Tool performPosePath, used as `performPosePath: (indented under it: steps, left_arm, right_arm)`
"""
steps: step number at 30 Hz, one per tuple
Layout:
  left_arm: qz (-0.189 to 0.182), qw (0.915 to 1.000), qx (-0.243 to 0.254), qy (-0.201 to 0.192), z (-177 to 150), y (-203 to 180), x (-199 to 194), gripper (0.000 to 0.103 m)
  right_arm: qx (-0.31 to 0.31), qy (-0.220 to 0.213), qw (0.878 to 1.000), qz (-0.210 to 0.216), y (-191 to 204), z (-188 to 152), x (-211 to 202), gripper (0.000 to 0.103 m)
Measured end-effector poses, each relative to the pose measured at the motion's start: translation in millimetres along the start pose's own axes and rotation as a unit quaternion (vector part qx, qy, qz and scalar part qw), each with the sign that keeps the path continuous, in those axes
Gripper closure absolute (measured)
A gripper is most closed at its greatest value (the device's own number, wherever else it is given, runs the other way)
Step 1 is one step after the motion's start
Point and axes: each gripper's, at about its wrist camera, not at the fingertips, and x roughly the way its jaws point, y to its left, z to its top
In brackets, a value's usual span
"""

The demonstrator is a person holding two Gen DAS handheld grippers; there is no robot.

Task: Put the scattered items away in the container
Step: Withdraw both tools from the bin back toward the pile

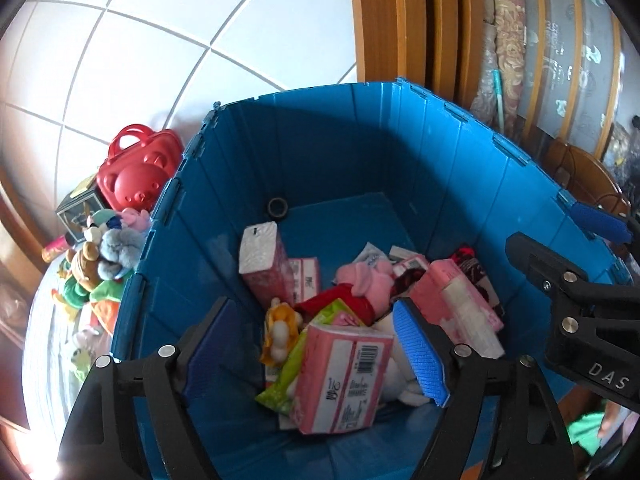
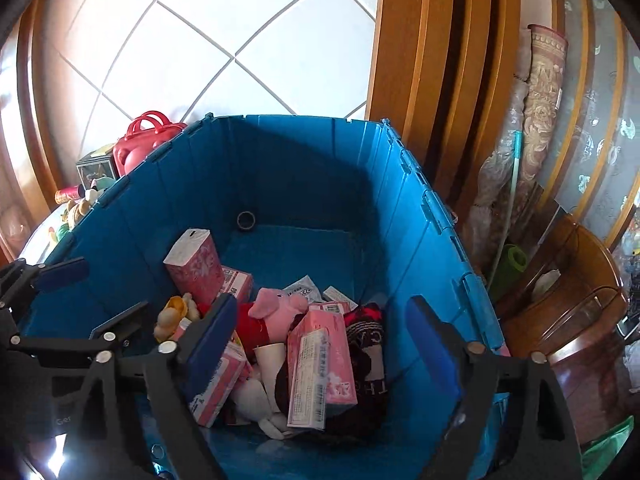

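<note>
Outside the crate's left wall, a heap of soft toys (image 1: 96, 256) and a red bear case (image 1: 138, 174) are seen lying on the bed, not yet tidied. Inside the blue crate (image 1: 340, 152), pink tissue packs (image 1: 340, 376) and a pig plush (image 2: 280, 306) are already piled (roughly half done, it is judged). The left gripper (image 1: 316, 356) and right gripper (image 2: 326, 344) are held wide open over it, empty.

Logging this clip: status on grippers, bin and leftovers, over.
Left gripper, right gripper: jaws open, empty, over blue bin. Tissue packs, pig plush inside. Red bag, plush pile outside. Nothing blocking.
</note>
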Motion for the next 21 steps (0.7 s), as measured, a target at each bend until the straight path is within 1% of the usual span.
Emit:
performPosePath:
  steps: [1,2,8,9,10,11,18,21]
  left_arm:
    - [0.000,1.0000,0.000,-0.001,-0.5,0.5,-0.6,0.022]
    - [0.000,1.0000,0.000,-0.001,-1.1,1.1,-1.1,0.022]
    - [0.000,0.9999,-0.004,-0.011,-4.4,9.1,-9.4,0.021]
    - [0.000,0.9999,-0.005,-0.013,-5.0,10.5,-11.0,0.021]
    - [-0.001,0.9999,-0.006,-0.015,-5.6,11.9,-12.6,0.020]
    - [-0.001,0.9998,-0.006,-0.017,-6.2,13.2,-14.2,0.020]
    - [-0.002,0.9992,-0.013,-0.037,-12.0,28.4,-31.0,0.020]
    - [-0.001,0.9986,-0.022,-0.048,-17.9,45.0,-41.9,0.019]
  right_arm:
    - [0.001,-0.001,1.000,-0.002,-0.7,0.2,-0.7,0.012]
    - [0.003,-0.002,1.000,-0.004,-1.4,0.4,-1.4,0.008]
    - [0.010,-0.004,1.000,-0.013,-2.7,-0.5,-6.6,0.007]
    - [0.011,-0.004,1.000,-0.014,-2.4,-0.7,-7.3,0.006]
    - [0.011,-0.005,1.000,-0.015,-1.7,-1.3,-8.6,0.001]
    - [0.012,-0.006,1.000,-0.017,-1.0,-2.0,-10.1,0.000]
    - [0.019,-0.016,0.999,-0.020,8.0,-5.0,-21.9,0.000]
    - [0.018,-0.028,0.999,-0.013,20.9,-4.2,-29.7,0.000]
